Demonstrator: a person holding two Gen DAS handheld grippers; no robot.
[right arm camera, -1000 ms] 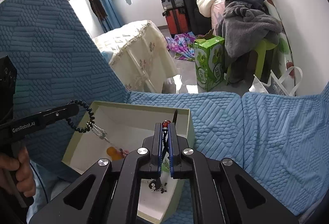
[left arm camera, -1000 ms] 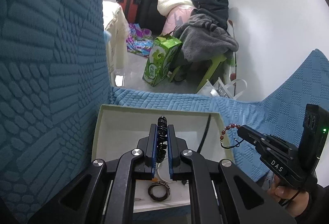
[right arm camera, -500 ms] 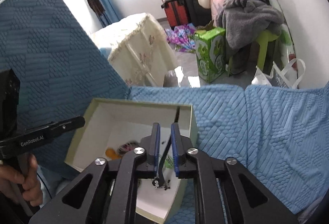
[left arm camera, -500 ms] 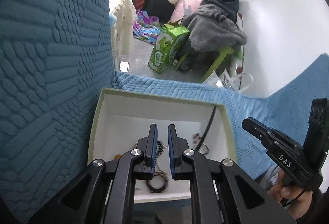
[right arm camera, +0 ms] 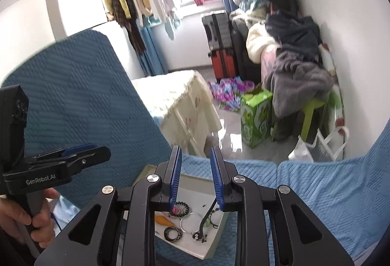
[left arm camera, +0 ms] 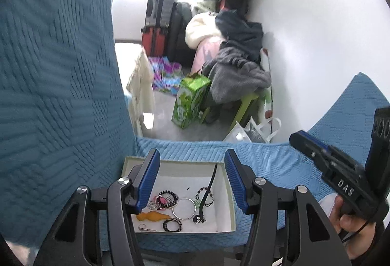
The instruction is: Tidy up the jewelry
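left gripper [left arm camera: 191, 179]: jaws opening, wide, empty | right gripper [right arm camera: 196, 175]: opening, narrower, empty | jewelry [left arm camera: 174, 205] lies in box [left arm camera: 170, 159], lower centre, below both; left gripper directly above

Your two grippers are black [left arm camera: 191, 178] [right arm camera: 196, 178] — angular linkage arms, round silver screws, ribbed blue finger pads [left arm camera: 148, 179]. White lettering marks their sides — "DAS", "GenRobot.AI".
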